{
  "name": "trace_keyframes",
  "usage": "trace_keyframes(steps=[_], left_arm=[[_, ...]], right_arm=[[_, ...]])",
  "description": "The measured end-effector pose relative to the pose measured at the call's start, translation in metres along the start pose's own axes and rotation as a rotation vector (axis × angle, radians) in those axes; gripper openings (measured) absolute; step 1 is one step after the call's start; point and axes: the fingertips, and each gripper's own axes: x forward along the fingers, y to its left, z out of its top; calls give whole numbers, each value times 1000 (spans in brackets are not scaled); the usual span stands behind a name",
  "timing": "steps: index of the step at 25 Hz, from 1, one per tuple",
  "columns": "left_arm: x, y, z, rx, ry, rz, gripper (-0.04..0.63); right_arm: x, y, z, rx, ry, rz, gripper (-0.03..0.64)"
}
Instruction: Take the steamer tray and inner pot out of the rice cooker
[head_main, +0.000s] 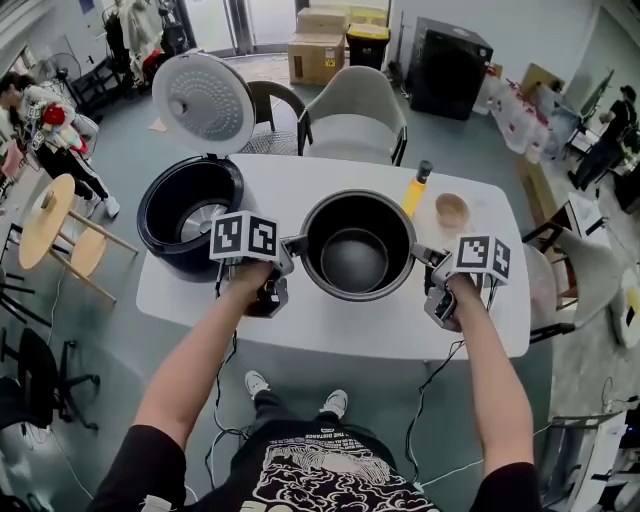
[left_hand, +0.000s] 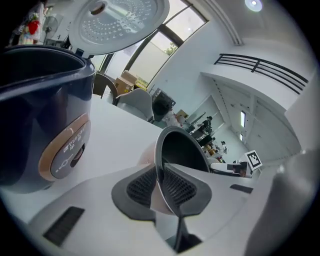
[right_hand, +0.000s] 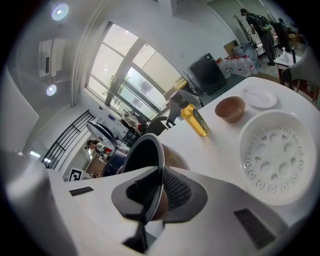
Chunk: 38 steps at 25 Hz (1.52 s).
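A: How are the tongs set?
B: The left tongs (left_hand: 161, 186) are closed narrow on the thin rim of the inner pot (head_main: 355, 262), one pad inside and one outside. The opposite side of the rim is pinched the same way by the right tongs (right_hand: 159, 192)
A: Where is the pot found?
B: It is held outside the rice cooker (head_main: 158, 238), over the white worktop (head_main: 330, 330), just right of the cooker body. Whether its base is down cannot be told. The steamer tray (right_hand: 277, 160) is already laid on the worktop, near a small bowl (right_hand: 230, 108)
A: Which step is judged in hand?
B: Probably the setting down of the pot. A level lowering is called for until the base is borne by the worktop, then both grips are to be released together
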Motion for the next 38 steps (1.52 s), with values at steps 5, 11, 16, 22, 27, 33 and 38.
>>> trace_keyframes(steps=[5, 11, 16, 22, 27, 33, 38], left_arm=[[19, 7, -11, -30, 32, 30, 58], [23, 11, -17, -60, 30, 36, 63], [23, 8, -17, -15, 23, 47, 71], [9, 3, -15, 106, 4, 124, 74], [-17, -10, 5, 137, -79, 157, 48], [-95, -8, 34, 191, -207, 222, 38], [-181, 17, 55, 226, -333, 301, 32]], right_arm=[[10, -22, -2, 21, 39, -12, 44], [15, -30, -7, 30, 61, -5, 49], [15, -32, -10, 4, 68, -10, 57], [1, -32, -3, -160, 89, -51, 61], [-17, -9, 30, -341, 62, -68, 57], [13, 107, 25, -571, 50, 38, 47], [47, 207, -7, -655, 56, 163, 41]])
